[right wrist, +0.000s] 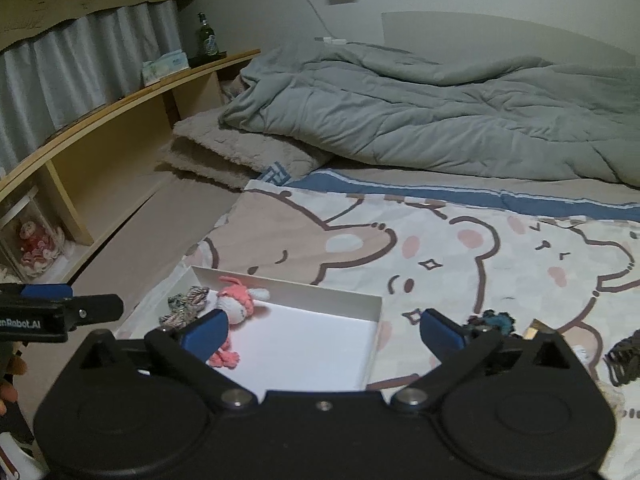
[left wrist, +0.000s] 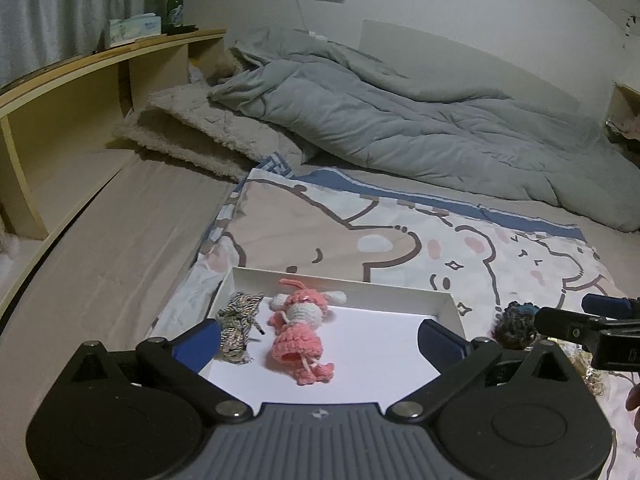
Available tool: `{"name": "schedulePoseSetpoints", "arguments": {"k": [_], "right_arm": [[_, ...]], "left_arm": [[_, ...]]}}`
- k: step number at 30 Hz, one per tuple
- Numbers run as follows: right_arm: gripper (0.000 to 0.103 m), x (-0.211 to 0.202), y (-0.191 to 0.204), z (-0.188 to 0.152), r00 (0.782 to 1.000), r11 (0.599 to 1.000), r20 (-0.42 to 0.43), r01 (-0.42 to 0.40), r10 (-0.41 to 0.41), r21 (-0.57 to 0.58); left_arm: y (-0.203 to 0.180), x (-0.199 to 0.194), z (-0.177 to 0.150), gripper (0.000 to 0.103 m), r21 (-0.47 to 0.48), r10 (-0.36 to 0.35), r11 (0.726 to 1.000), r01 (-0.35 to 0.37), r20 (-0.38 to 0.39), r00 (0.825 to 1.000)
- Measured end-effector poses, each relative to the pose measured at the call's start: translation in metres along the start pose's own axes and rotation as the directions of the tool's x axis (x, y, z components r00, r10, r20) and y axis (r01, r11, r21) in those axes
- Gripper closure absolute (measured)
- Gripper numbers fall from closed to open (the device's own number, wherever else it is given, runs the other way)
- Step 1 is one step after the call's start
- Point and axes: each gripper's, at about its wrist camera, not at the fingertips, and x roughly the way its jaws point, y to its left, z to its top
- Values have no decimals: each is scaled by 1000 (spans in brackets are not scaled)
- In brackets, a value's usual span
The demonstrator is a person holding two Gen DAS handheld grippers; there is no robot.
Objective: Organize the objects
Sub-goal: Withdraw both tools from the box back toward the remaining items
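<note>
A white shallow box (left wrist: 448, 300) lies on the cartoon-print bedsheet. In it lie a pink and white crocheted doll (left wrist: 300, 328) and a bundle of grey patterned cord (left wrist: 238, 324). My left gripper (left wrist: 320, 340) is open and empty above the box. My right gripper (right wrist: 322, 332) is open and empty over the box's right part (right wrist: 372, 340); the doll (right wrist: 236, 304) and cord (right wrist: 184, 304) show at its left finger. A dark blue-black knitted item (left wrist: 516, 324) lies right of the box; it also shows in the right wrist view (right wrist: 494, 320).
A grey duvet (left wrist: 400, 120) and beige fleece blanket (left wrist: 200, 136) are bunched at the back. A wooden shelf (left wrist: 80, 92) with a green bottle (left wrist: 175, 8) and tissue box runs along the left. A dark hair claw (right wrist: 624, 358) and a small gold item (right wrist: 536, 330) lie at right.
</note>
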Motion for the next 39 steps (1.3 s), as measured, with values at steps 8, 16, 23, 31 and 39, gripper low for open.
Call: {"name": "schedulePoseSetpoints", "arguments": {"k": [8, 16, 23, 31, 39], "right_arm": [[0, -15, -25, -2, 999, 999, 8, 33, -33, -3], [0, -31, -57, -3, 993, 995, 49, 105, -104, 0], [0, -43, -92, -4, 987, 988, 60, 146, -149, 51], [0, -49, -126, -10, 974, 974, 65, 211, -216, 82], [0, -58, -155, -18, 960, 959, 65, 263, -271, 109]], "left_arm": [[-22, 11, 0, 0, 26, -30, 999, 31, -7, 1000], [-56, 26, 3, 0, 50, -74, 996, 74, -12, 997], [-93, 37, 6, 0, 83, -119, 989, 120, -18, 993], [-129, 49, 9, 0, 108, -163, 980, 165, -25, 986], [-166, 57, 12, 0, 123, -209, 970, 210, -25, 978]]}}
